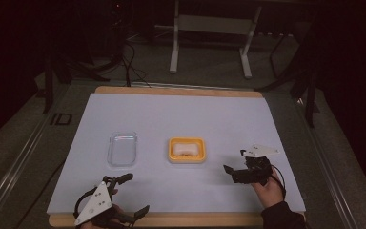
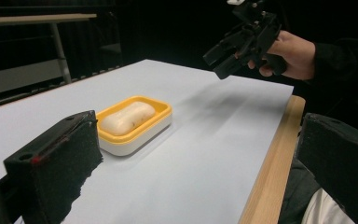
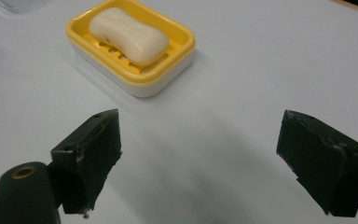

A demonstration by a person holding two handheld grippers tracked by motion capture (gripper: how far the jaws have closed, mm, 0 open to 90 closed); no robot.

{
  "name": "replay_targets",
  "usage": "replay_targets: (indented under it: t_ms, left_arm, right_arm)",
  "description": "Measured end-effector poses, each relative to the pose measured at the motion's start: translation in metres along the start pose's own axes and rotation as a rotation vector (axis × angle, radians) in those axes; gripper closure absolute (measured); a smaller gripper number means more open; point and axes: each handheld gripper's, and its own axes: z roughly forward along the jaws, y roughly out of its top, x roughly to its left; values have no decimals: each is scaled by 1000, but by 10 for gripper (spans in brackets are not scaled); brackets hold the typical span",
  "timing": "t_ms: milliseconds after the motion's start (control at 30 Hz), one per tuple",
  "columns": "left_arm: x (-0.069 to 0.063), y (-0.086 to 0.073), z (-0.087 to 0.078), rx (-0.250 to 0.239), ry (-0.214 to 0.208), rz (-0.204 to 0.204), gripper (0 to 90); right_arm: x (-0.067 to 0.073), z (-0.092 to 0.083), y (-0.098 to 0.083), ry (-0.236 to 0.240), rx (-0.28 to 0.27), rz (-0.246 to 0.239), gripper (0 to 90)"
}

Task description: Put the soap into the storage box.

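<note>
Your left gripper [image 1: 136, 193] and right gripper [image 1: 234, 161] both hang spread wide, holding nothing. The soap [image 3: 128, 35] lies in its yellow dish [image 3: 177, 56], beside a clear lid [image 1: 122, 149]. Neither carries writing you can read.

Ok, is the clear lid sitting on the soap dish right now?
No, the clear lid lies flat on the table beside the yellow soap dish, apart from it, leaving the soap uncovered.

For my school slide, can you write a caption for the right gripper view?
Open right gripper hovers over the white table, facing a soap bar in its yellow dish.
</note>
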Motion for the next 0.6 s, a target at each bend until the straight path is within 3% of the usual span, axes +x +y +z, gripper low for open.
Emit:
replay_targets:
  t_ms: [467,600]
  left_arm:
    - [-1,0,0,10,-6,4,0]
    - [-3,1,0,12,-9,8,0]
  right_arm:
    - [9,-13,-16,-38,-14,-1,131]
    - [8,-24,-19,-46,-56,23,129]
